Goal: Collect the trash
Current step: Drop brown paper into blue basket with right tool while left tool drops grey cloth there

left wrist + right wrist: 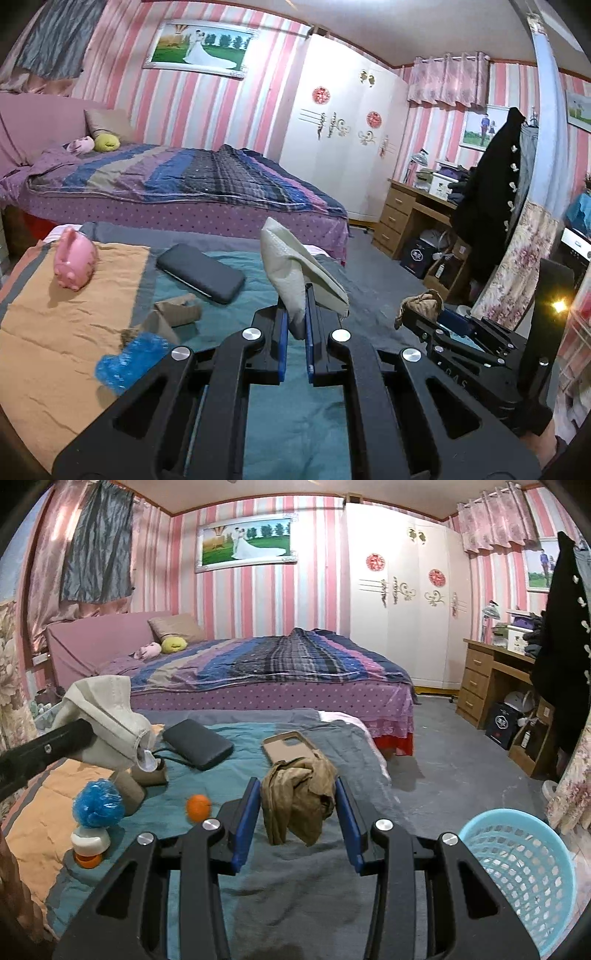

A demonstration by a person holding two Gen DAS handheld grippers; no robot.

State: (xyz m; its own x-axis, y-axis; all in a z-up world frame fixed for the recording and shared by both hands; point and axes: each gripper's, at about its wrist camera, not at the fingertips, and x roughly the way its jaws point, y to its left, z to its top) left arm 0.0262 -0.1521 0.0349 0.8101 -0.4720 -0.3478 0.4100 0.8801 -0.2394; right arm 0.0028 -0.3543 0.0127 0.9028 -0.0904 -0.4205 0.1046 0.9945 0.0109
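Two tools are in view, each carrying one piece of trash above the blanket-covered bed (295, 867).

Left tool (295, 317): clenched on a white crumpled tissue (291, 269). The blue pads (282, 332) stand close together with the lower end of the tissue pinched between them; the rest rises above the fingertips and folds over to the right. The tool points forward, roughly level, raised off the blanket. In the right wrist view it enters from the left edge as a dark bar, with the tissue (107, 723) hanging at its tip.

Right tool (299, 805): grasping a brown crumpled paper (299, 797). The jaws stand fairly wide, and the wad fills the gap, touching both blue pads (245, 819); loose flaps hang below the fingertips. In the left wrist view this tool (424, 314) sits to the right of the left one, level with it, with the paper (421, 302) at its tip.

Surroundings: a light blue mesh basket (517, 882) stands on the floor at the lower right of the right tool. Ahead of the right tool lies a tan phone case (288, 746); ahead and left lie a dark power bank (197, 747), an orange ball (197, 806) and a blue bath sponge (98, 803). A pink piggy bank (75, 262) sits far left of the left tool.
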